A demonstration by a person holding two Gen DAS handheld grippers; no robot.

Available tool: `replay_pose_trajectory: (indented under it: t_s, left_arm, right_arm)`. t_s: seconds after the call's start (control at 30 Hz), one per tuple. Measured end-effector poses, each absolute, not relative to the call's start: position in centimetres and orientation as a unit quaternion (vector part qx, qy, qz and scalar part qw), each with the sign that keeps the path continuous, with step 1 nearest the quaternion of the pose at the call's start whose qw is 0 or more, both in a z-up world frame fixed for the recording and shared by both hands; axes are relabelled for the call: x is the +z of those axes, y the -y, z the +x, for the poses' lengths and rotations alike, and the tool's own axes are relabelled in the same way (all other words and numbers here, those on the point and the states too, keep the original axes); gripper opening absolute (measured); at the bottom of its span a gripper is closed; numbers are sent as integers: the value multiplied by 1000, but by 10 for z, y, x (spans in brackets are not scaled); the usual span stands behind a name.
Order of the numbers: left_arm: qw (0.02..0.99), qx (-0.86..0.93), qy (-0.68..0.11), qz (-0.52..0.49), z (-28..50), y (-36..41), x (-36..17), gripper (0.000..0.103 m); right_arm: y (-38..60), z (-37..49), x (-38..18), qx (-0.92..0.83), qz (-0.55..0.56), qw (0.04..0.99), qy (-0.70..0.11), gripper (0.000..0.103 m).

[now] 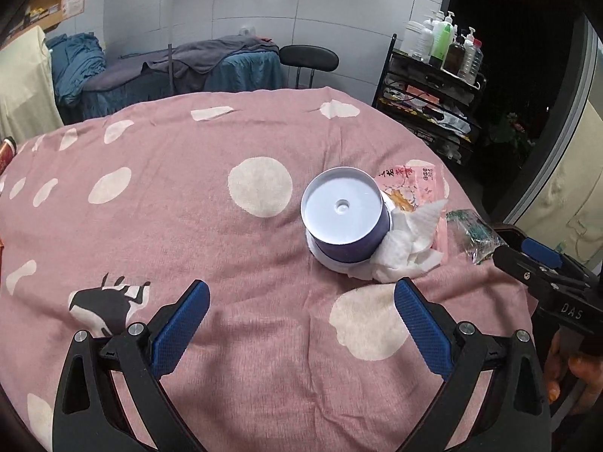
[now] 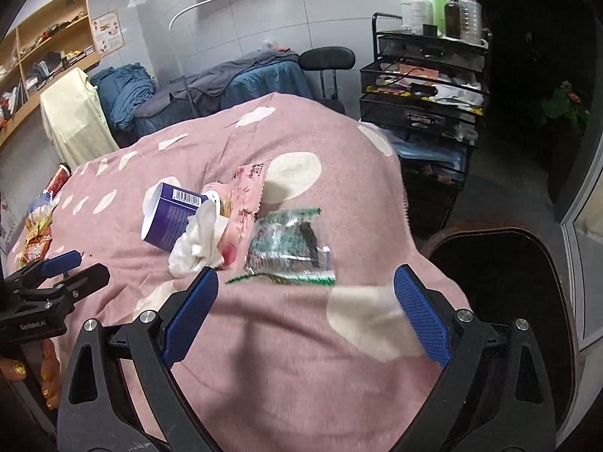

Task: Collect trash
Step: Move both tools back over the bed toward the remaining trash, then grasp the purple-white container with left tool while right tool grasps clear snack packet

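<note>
A purple paper cup (image 1: 345, 218) (image 2: 171, 213) lies tipped on the pink dotted blanket (image 1: 188, 196) (image 2: 286, 339). A crumpled white tissue (image 1: 409, 243) (image 2: 199, 243) rests against it. Behind them lies a pink wrapper (image 1: 410, 184) (image 2: 243, 197), and to their right a clear green wrapper (image 1: 475, 235) (image 2: 290, 246). My left gripper (image 1: 301, 301) is open, short of the cup and tissue, with nothing between its fingers. My right gripper (image 2: 305, 286) is open just short of the green wrapper; in the left wrist view it shows at the right edge (image 1: 527, 252).
A dark bin (image 2: 505, 275) stands on the floor right of the bed. A black wire rack (image 1: 433, 105) (image 2: 422, 86) with bottles stands behind it. More snack packets (image 2: 35, 226) lie at the blanket's left edge. A hand (image 1: 569, 369) holds the right gripper.
</note>
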State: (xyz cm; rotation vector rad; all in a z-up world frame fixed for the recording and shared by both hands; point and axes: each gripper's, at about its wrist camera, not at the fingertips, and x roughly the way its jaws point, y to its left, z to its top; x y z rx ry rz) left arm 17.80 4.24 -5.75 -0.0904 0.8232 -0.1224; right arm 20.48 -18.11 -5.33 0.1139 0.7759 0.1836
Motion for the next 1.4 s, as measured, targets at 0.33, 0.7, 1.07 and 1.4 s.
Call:
replay_pose_trajectory:
  t_s: [0.33, 0.7, 1.07, 1.4]
  left_arm:
    - [905, -62, -422, -11, 224, -25, -70, 96]
    - [903, -68, -423, -13, 252, -14, -72, 90]
    - [915, -72, -397, -13, 247, -8, -62, 67]
    - [936, -47, -348, -33, 209, -29, -35, 67]
  right_arm:
    - [162, 244, -67, 69, 25, 897, -435, 70]
    - [177, 233, -59, 69, 58, 910, -404, 60]
    - [185, 207, -42, 70, 63, 925, -368, 60]
    - [200, 178, -28, 73, 77, 935, -338, 60]
